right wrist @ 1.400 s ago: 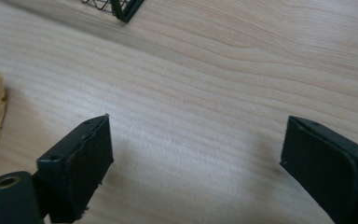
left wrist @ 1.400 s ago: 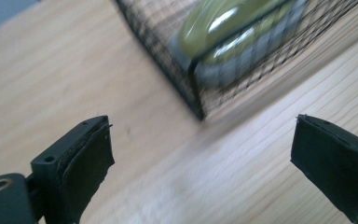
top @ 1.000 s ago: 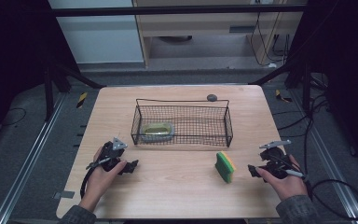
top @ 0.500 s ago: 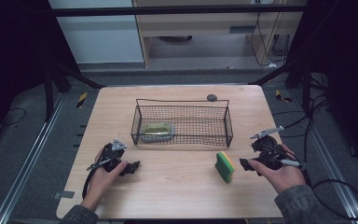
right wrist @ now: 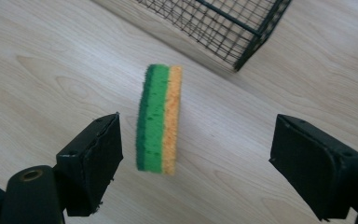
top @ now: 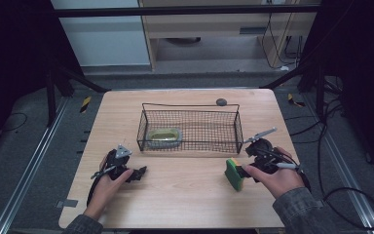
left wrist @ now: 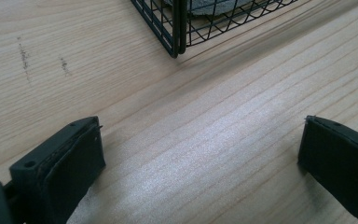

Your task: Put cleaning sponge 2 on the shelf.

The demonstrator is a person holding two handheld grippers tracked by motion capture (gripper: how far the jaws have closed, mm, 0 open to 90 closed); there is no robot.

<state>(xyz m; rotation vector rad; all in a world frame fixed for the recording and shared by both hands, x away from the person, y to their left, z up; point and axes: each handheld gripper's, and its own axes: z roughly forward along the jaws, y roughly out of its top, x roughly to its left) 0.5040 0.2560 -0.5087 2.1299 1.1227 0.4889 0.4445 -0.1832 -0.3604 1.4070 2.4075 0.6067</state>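
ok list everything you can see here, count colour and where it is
sponge: 1, green and yellow, standing on edge on the table in front of the basket's right end, between the right gripper's fingers, not pressed
wire basket: 1, black, middle of the table
dish in the basket: 1, yellow-green, left end of the basket; what it is exactly I cannot tell
small round thing: 1, dark grey, on the table behind the basket
table: 1, light wood
left gripper: 1, black, fingers wide apart over bare table, near left
right gripper: 1, black, fingers apart on either side of the sponge
hands: 2, grey sleeves, coming in from the near edge
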